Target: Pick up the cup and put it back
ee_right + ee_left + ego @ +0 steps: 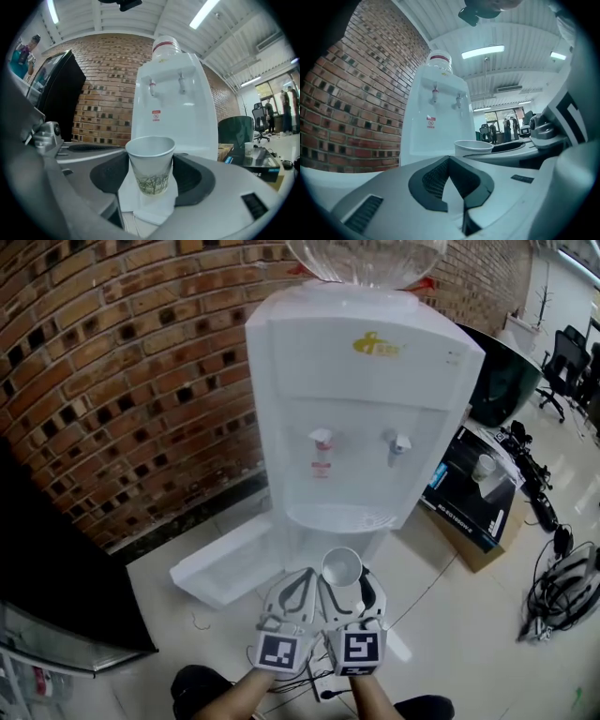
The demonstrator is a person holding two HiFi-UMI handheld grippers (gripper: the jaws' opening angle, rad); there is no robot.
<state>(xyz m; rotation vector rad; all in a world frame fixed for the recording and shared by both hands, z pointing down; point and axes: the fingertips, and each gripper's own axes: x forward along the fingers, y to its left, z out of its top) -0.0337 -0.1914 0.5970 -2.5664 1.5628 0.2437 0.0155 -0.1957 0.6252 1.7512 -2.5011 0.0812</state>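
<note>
A white paper cup (341,567) with a green plant print stands upright between the jaws of my right gripper (343,581), whose pads press on both its sides. In the right gripper view the cup (151,164) fills the middle, in front of the white water dispenser (174,108). My left gripper (306,575) sits close beside it on the left, its jaws meeting at the tips with nothing between them. The left gripper view shows only the cup's rim (473,146), past that gripper (449,160). Both grippers hover in front of and a little below the dispenser's drip tray (342,518).
The dispenser (361,409) stands against a brick wall (122,371), with a red tap (322,440) and a white tap (399,442). A white panel (225,563) lies on the floor to its left. A black box (476,486) and cables (562,589) are on the right, a black cabinet (56,587) on the left.
</note>
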